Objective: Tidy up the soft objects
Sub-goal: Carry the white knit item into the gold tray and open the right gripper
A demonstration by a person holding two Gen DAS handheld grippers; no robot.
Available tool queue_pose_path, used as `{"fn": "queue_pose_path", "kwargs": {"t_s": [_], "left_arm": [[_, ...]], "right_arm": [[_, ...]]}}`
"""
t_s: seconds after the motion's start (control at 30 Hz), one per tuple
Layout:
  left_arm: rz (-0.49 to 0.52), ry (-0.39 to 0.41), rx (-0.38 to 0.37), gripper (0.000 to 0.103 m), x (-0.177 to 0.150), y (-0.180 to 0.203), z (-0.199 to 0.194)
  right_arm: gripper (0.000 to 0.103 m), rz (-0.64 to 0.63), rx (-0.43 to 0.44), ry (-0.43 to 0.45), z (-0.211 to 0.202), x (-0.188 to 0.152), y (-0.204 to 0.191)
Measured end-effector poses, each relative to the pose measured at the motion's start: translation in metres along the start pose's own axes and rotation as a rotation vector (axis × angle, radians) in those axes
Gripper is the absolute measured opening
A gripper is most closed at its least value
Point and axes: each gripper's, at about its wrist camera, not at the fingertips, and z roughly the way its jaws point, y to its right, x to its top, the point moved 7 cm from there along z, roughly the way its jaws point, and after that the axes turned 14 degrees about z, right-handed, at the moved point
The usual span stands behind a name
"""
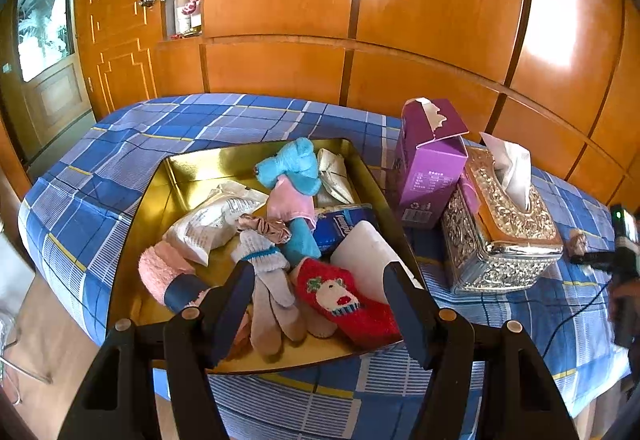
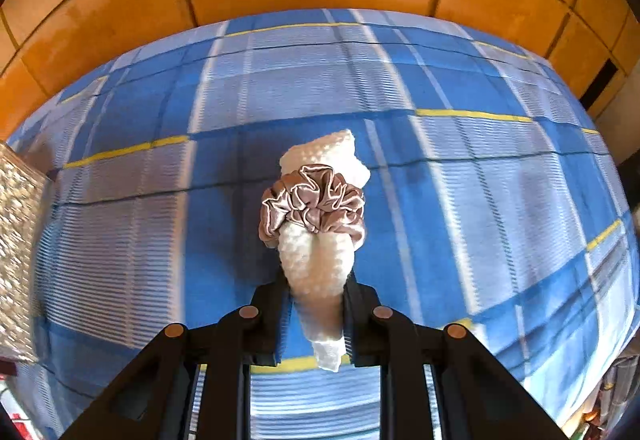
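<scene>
Right gripper (image 2: 316, 292) jaws pinch a rolled white knitted cloth (image 2: 316, 264) banded by a mauve satin scrunchie (image 2: 312, 204), which we carry over the blue plaid tablecloth (image 2: 500, 180), apparently so the bundle stays together on its way to a resting place. Left of the embossed silver tissue box (image 1: 500, 236), our left gripper (image 1: 320, 280) hangs half open and empty above the gold metal tray (image 1: 192, 164), where a red reindeer sock (image 1: 348, 300), a pink fuzzy sock (image 1: 164, 272) and other soft pieces wait, probably next.
</scene>
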Motion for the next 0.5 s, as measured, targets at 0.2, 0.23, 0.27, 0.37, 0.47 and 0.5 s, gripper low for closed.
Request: {"fn": "queue_pose_path", "kwargs": {"t_s": [0.2,0.23,0.27,0.37,0.47,0.5], "left_arm": [[-0.006,-0.015,-0.007,0.067,-0.006,-0.001,0.004],[-0.006,-0.015,-0.006,0.067,-0.006,-0.001,0.004],[-0.007,-0.016,-0.006,0.067,-0.007,-0.001,0.005],[-0.017,-0.023,-0.008,0.067,-0.010,-0.004,0.007],[-0.025,-0.025,-0.007,0.067,-0.011,-0.007,0.008],[-0.030,-0.026,-0.004,0.067,-0.012,-0.008,0.008]], "right_arm": [[0.020,-0.054,0.032,-0.009,-0.003,0.008,-0.039],[0.020,-0.059,0.040,-0.010,-0.004,0.010,-0.044],[0.020,-0.066,0.050,-0.010,-0.006,0.013,-0.050],[0.020,-0.101,0.083,0.008,-0.019,0.023,-0.072],[0.020,-0.133,0.126,0.021,-0.034,0.034,-0.099],[0.020,-0.138,0.152,0.023,-0.042,0.038,-0.110]]}}
